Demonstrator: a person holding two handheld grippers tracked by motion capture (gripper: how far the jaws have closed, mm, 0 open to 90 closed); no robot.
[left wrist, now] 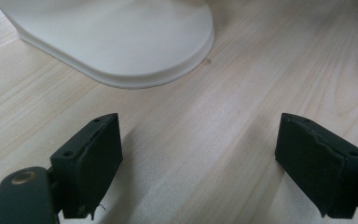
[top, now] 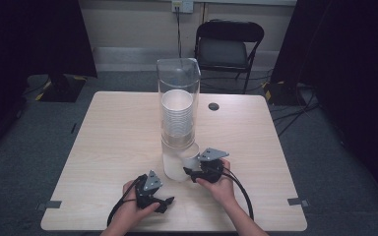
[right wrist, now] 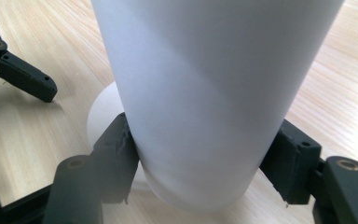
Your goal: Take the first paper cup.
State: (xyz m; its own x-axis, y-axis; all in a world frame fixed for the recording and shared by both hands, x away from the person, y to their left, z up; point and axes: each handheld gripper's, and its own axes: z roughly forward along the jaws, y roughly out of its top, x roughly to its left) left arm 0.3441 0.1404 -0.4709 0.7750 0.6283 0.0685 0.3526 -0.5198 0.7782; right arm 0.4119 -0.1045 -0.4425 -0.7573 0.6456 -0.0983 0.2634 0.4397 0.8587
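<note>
Both hands enter at the near table (top: 113, 132) edge. Left gripper (top: 163, 202) rests low over the wood, jaws spread wide and empty, just near-left of the dispenser's white base (left wrist: 121, 42). Right gripper (top: 189, 171) is clamped on a white paper cup (right wrist: 209, 93), one jaw against each side, at the foot of the clear cup dispenser (top: 178, 98) standing mid-table and holding stacked cups (top: 177, 118).

A folding chair (top: 229, 46) stands behind the wooden table (top: 118, 142).
</note>
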